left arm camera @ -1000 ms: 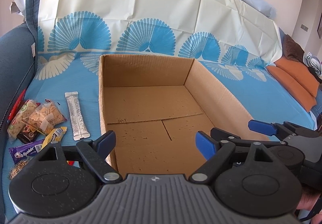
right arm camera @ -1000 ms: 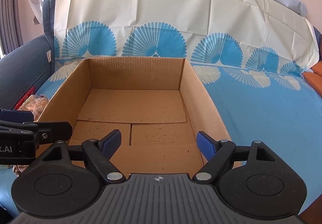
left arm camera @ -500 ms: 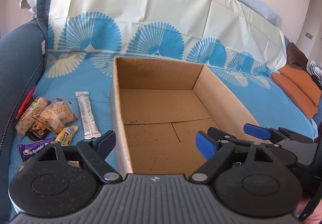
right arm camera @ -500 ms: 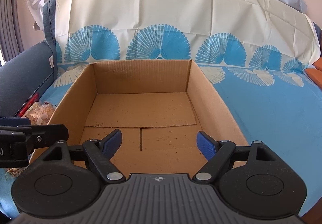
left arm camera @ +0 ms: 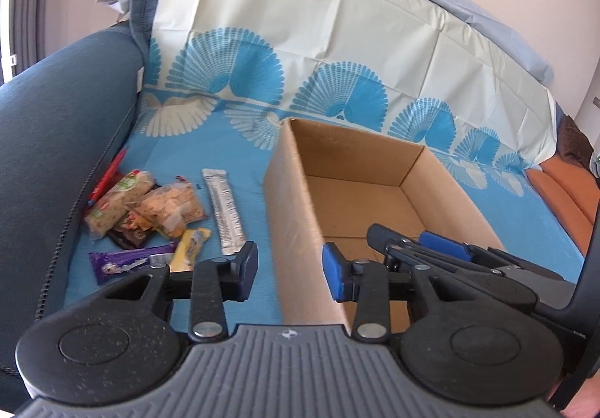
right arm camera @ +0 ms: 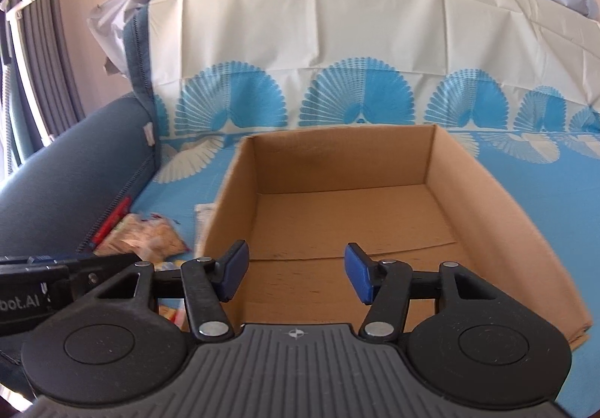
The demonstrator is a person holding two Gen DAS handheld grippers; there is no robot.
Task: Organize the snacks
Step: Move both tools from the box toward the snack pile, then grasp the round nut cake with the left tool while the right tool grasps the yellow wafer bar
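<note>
Cardboard box sits bare on the blue sheet, snack packets heaped beside it; left gripper and right gripper hover released, holding nothing.

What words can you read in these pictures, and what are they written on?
"bot.AI": cut off at the picture's edge, on the left gripper body, seen in the right wrist view.
Purple bar: white lettering, too blurred to read.
White stick pack: print too small.
Yellow wrapper: blurred.
</note>
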